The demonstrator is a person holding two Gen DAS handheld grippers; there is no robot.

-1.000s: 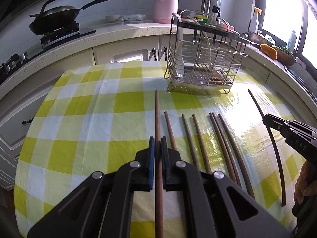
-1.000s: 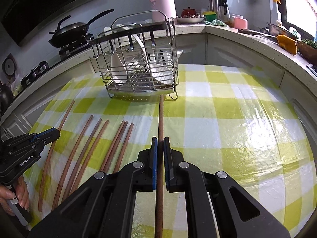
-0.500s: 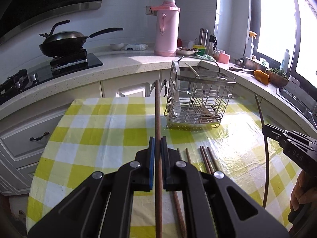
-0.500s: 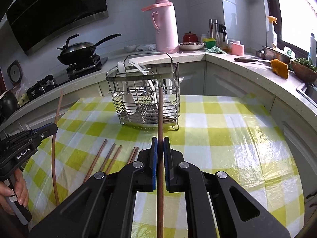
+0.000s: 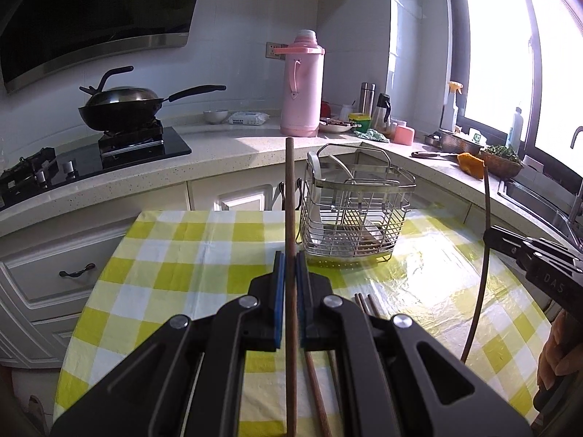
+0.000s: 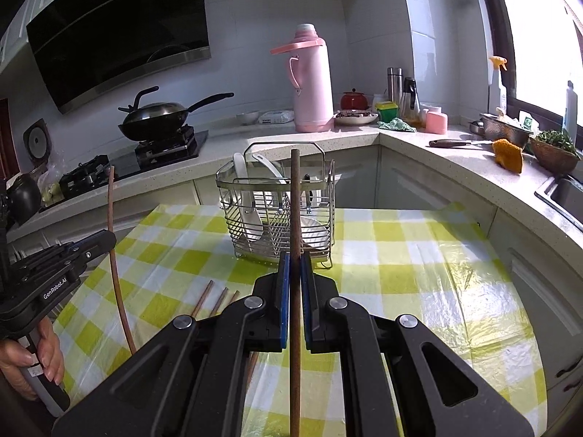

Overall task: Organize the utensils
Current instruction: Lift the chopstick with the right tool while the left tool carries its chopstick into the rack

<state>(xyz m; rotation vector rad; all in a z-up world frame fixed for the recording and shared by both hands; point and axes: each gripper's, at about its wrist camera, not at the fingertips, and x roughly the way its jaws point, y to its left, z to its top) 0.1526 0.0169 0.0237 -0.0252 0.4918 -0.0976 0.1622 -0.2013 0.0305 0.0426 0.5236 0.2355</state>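
The left gripper (image 5: 288, 266) is pressed together on one wooden chopstick (image 5: 290, 196), and the right gripper (image 6: 295, 266) is pinching a second chopstick (image 6: 296, 200) in the same way; each stick runs forward between the blue pads. Compared with a second earlier, when both sticks lay along the tabletop (image 5: 175, 255), both are now lifted clear of the checked cloth and raised, their far tips level with the rim of the wire utensil basket (image 5: 355, 211). The pick-up is therefore judged complete, and carriage toward the basket appears to be the step in hand. The remaining chopsticks (image 6: 218, 298) lie on the cloth below and between the two grippers, still to be gathered. White spoons (image 6: 247, 196) already stand in the basket, and its arched wire handle (image 6: 284, 147) spans the opening; both are likely to restrict where a stick can be dropped in. On the counter behind are seen a pink thermos (image 5: 302, 83) and a wok (image 5: 124, 105), well apart from the work.
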